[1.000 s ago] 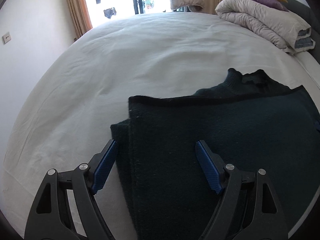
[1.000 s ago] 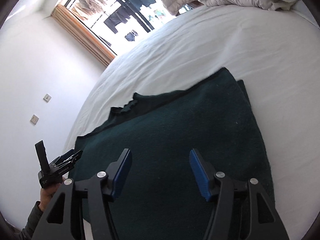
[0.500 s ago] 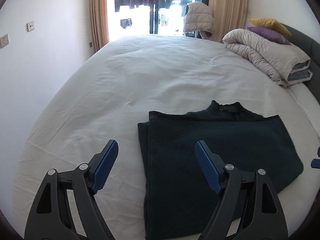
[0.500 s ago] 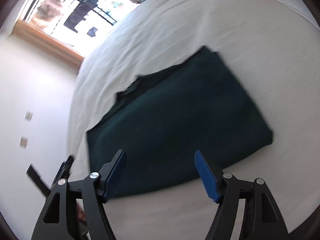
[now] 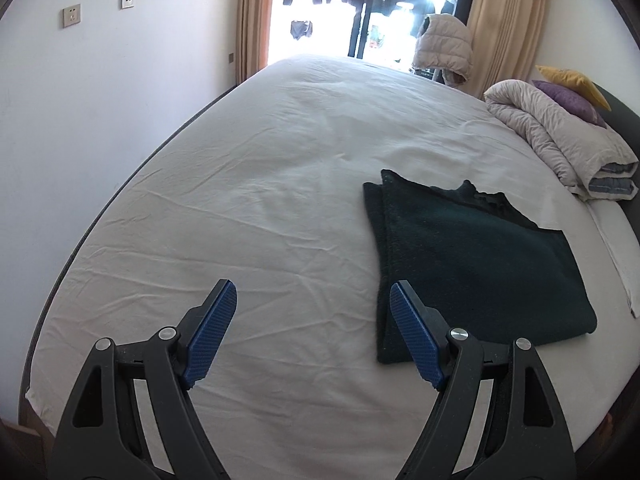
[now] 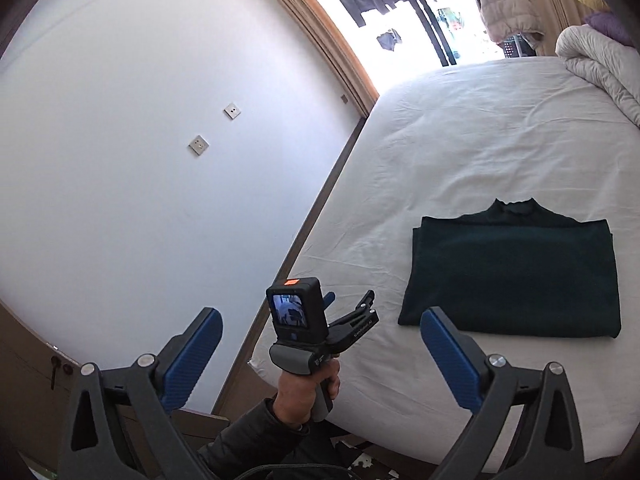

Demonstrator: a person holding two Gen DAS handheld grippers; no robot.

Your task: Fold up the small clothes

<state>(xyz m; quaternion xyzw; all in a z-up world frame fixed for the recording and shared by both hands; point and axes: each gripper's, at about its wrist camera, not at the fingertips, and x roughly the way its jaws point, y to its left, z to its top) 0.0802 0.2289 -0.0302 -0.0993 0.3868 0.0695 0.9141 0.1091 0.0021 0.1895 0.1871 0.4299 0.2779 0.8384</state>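
Knitwear is lying folded on the bed: a dark green sweater is resting flat as a neat rectangle on the white sheet, its high collar pointing toward the window end of the room. In the left wrist view the sweater is sitting to the right of centre, with a doubled layer showing along its left edge. Nothing is touching it.

Neither tool is gripping anything. The left gripper is hanging above the near part of the sheet with its blue-padded fingers spread wide; the right pad is overlapping the sweater's near left corner in the picture, though it is hovering clear of the cloth. The right gripper is also standing wide apart, raised well back from the bed and looking down over its near edge. Between its fingers, the person's left hand is showing, wrapped around the handle of the left gripper, whose small camera screen is facing back.

Further out, a rolled grey duvet is lying at the head of the bed with a purple pillow and a yellow pillow on top. A pale puffer jacket is hanging by the bright window, beige curtains are framing it, and two wall sockets are sitting on the white wall.
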